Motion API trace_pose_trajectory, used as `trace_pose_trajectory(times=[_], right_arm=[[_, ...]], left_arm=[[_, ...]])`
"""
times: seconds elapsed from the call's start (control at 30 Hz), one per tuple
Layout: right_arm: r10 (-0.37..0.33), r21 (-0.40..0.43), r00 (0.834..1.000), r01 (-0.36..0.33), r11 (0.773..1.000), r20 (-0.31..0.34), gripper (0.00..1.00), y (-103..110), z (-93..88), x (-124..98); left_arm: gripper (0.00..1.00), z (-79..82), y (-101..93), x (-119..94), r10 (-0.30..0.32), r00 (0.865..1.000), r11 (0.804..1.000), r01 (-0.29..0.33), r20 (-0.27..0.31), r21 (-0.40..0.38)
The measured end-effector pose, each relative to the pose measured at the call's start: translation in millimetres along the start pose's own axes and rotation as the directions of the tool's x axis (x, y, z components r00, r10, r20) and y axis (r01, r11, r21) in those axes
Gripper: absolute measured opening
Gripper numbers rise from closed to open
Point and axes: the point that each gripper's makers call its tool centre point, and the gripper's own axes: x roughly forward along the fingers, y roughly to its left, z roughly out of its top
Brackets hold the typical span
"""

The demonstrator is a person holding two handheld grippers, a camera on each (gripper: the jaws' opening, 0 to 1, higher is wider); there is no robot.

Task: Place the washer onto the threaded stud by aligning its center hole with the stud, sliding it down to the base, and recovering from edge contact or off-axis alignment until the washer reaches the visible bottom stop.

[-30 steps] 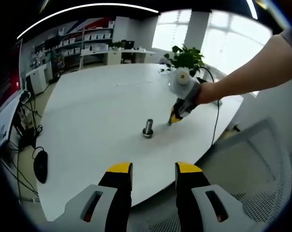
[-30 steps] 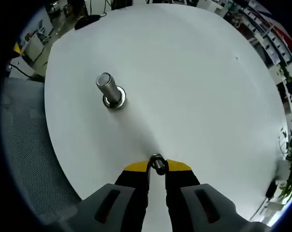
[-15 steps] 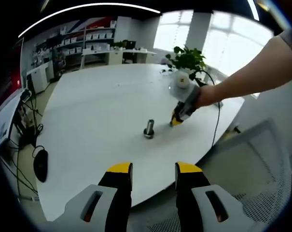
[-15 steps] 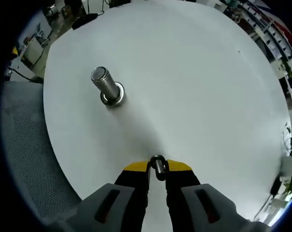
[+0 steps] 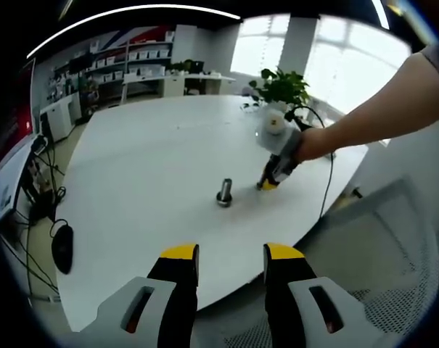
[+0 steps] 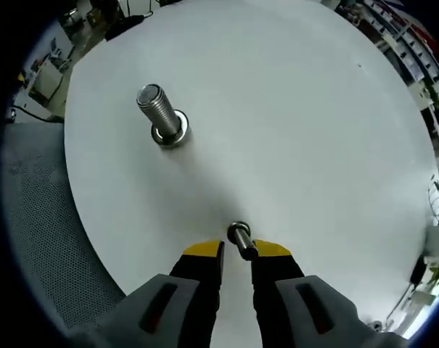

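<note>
Your right tool (image 6: pixel 237 250) is clamped on the washer (image 6: pixel 239 233), above the table (image 6: pixel 299 130) and well short of the stud (image 6: pixel 161 119). Left tool (image 5: pixel 231 255) hangs apart. Next, carry the washer over and centre its hole.

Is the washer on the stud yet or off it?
Off. The washer sits between the right gripper fingers, apart from the upright threaded stud.

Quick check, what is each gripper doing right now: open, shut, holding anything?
Left gripper: open, jaws apart, nothing between them.
Right gripper: shut on the washer, pinched at its jaw tips just above the white table.
</note>
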Motion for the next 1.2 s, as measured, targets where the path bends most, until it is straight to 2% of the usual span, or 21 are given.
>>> trace_pose_trajectory(times=[0.33, 0.47, 0.5, 0.6, 0.7, 0.8, 0.93, 1.17, 1.2], right_arm=[[-0.058, 0.059, 0.994, 0.053, 0.997, 0.088, 0.21, -17, 2.0, -11], [-0.088, 0.116, 0.986, 0.071, 0.991, 0.145, 0.21, -22, 2.0, -23], [-0.111, 0.124, 0.978, 0.09, 0.988, 0.175, 0.21, -25, 3.8, -28], [-0.11, 0.171, 0.972, 0.075, 0.982, 0.208, 0.22, -25, 3.0, -34], [-0.147, 0.192, 0.952, 0.096, 0.977, 0.269, 0.22, -28, 5.6, -48], [-0.158, 0.259, 0.927, 0.069, 0.964, 0.34, 0.23, -27, 8.5, -62], [-0.193, 0.315, 0.905, 0.07, 0.947, 0.379, 0.24, -27, 5.9, -80], [-0.251, 0.386, 0.865, 0.073, 0.92, 0.435, 0.26, -24, 6.5, -110], [-0.26, 0.401, 0.855, 0.068, 0.914, 0.448, 0.26, -24, 7.7, -114]], left_arm=[[0.34, 3.9, 0.2, -1, -0.006, 1.0, 1.0, 0.007, 0.021, -0.019], [0.34, 4.4, -0.3, -1, -0.007, 1.0, 1.0, 0.008, 0.024, -0.021], [0.34, 5.1, -0.2, -1, -0.007, 1.0, 1.0, 0.007, 0.027, -0.02], [0.34, 8.6, 1.1, -2, -0.003, 0.999, 1.0, 0.004, 0.044, -0.025], [0.34, 12.1, 2.7, -4, 0.001, 0.998, 0.999, 0.001, 0.061, -0.034], [0.34, 10.5, 0.3, -2, -0.014, 0.998, 0.999, 0.016, 0.053, -0.036], [0.34, 12.8, -2.1, -2, -0.023, 0.998, 1.0, 0.024, 0.061, -0.02], [0.34, 13.9, -6.0, -2, -0.052, 0.996, 0.998, 0.056, 0.075, -0.041], [0.34, 14.5, -6.5, -2, -0.057, 0.995, 0.997, 0.06, 0.078, -0.044]])
